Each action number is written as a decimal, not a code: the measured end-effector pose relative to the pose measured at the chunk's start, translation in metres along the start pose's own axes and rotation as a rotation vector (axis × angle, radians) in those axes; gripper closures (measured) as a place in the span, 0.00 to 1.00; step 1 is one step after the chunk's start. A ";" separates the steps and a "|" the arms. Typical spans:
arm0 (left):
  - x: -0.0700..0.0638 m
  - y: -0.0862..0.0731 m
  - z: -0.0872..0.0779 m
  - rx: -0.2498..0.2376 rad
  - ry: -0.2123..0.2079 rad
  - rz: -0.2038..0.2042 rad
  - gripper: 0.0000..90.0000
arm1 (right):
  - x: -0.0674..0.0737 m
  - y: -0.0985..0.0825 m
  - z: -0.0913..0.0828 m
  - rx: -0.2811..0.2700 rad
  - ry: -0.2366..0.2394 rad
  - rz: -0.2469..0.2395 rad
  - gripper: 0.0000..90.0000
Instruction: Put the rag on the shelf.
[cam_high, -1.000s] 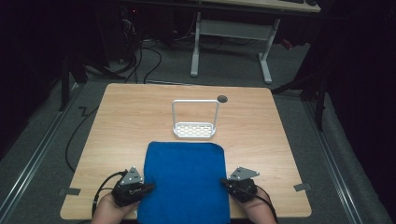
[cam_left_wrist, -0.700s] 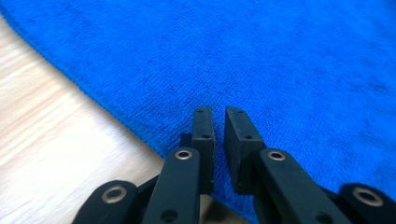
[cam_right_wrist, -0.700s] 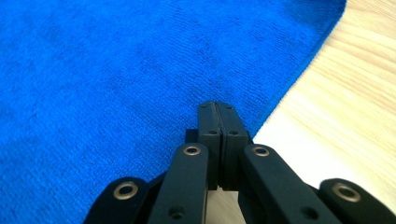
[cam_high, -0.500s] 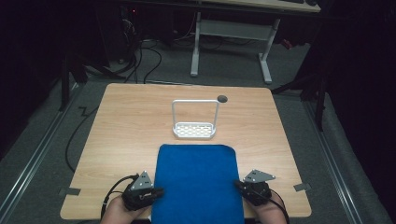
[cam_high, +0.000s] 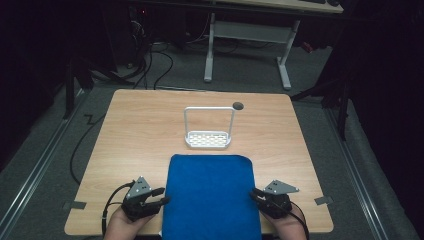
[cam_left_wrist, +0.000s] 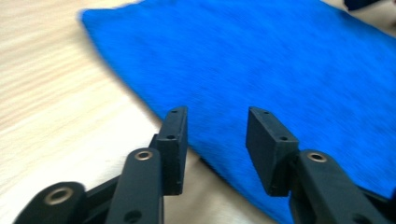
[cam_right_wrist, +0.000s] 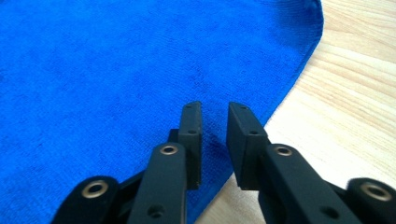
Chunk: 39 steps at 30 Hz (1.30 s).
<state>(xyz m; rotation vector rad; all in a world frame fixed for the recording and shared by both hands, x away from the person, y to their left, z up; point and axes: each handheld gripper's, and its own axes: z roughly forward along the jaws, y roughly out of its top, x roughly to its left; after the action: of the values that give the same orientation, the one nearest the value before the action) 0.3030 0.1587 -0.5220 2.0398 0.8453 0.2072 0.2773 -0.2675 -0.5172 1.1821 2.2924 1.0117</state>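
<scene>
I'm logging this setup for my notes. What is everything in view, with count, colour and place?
towel: one, blue, flat on the near middle of the table, between the two grippers
rack: one, white, small tray with a tall wire loop, table centre, just beyond the towel
hole: one, dark, round, far edge of the table
table: one, light wood
desk frame: one, white legs, on the floor behind the table
left gripper: one, black, at the towel's left edge, jaws just opened, apart over the edge
right gripper: one, black, at the towel's right edge, jaws just parted, narrow gap
hands: two, bottom edge
</scene>
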 end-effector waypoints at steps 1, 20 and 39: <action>0.002 0.000 0.000 -0.009 0.013 -0.009 0.64 | 0.000 0.000 0.000 0.000 0.000 0.000 0.84; 0.048 0.035 0.048 -0.047 0.188 -0.121 0.48 | -0.003 0.001 0.001 -0.036 0.022 -0.027 0.72; 0.073 0.063 0.087 -0.004 0.193 -0.188 0.73 | -0.006 0.001 0.006 -0.054 0.016 -0.013 0.65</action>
<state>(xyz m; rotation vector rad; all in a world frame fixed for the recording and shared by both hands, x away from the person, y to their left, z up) 0.4269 0.1230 -0.5358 1.9443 1.1490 0.3041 0.2845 -0.2695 -0.5209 1.1398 2.2670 1.0749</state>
